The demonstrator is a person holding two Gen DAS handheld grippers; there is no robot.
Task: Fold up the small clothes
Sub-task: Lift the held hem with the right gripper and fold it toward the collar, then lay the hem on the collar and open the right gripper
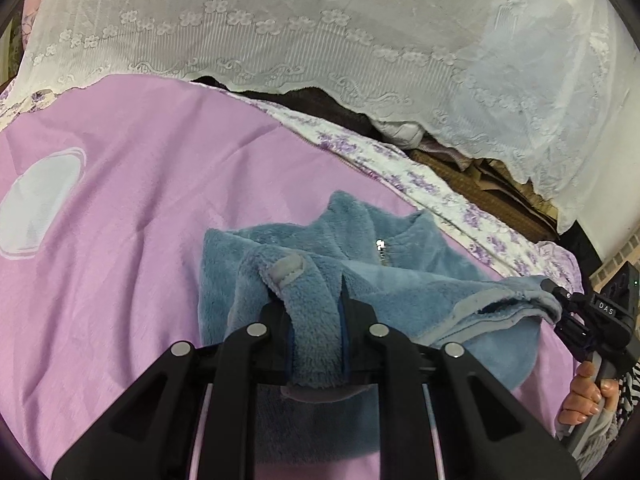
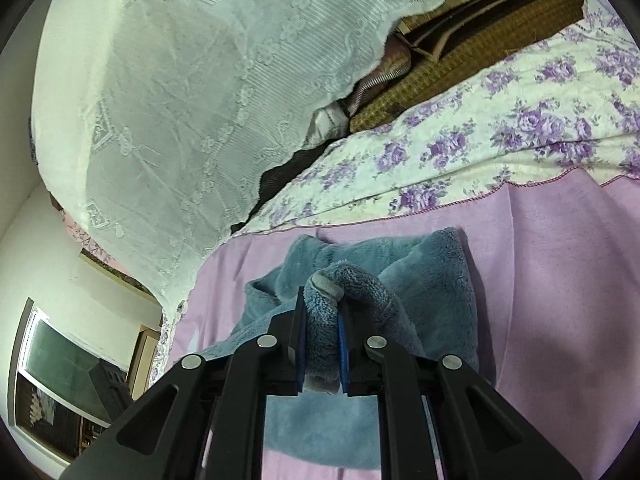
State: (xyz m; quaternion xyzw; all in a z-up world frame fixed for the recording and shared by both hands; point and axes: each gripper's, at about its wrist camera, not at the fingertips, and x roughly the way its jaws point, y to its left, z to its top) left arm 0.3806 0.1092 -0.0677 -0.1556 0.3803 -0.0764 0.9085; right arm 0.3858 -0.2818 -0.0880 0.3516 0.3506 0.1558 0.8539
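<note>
A small blue fleece jacket (image 1: pixel 320 256) with a zipper and grey-trimmed edges lies on a pink blanket (image 1: pixel 120 184). My left gripper (image 1: pixel 314 300) is shut on a grey-edged fold of the fleece, lifted above the rest of the garment. In the left wrist view my right gripper (image 1: pixel 560 300) shows at the right edge, holding another grey-trimmed corner. Seen from the right wrist, the right gripper (image 2: pixel 322 308) is shut on a bunched fleece edge, and the blue fleece jacket (image 2: pixel 420 280) spreads over the pink blanket (image 2: pixel 560 280) beneath.
A white lace cloth (image 1: pixel 320 32) drapes over a pile behind the blanket. A floral purple-and-white quilt (image 2: pixel 480 148) borders the blanket. A person's hand (image 1: pixel 584 396) grips the right tool's handle. A framed window or screen (image 2: pixel 60 364) stands on the wall at the far left.
</note>
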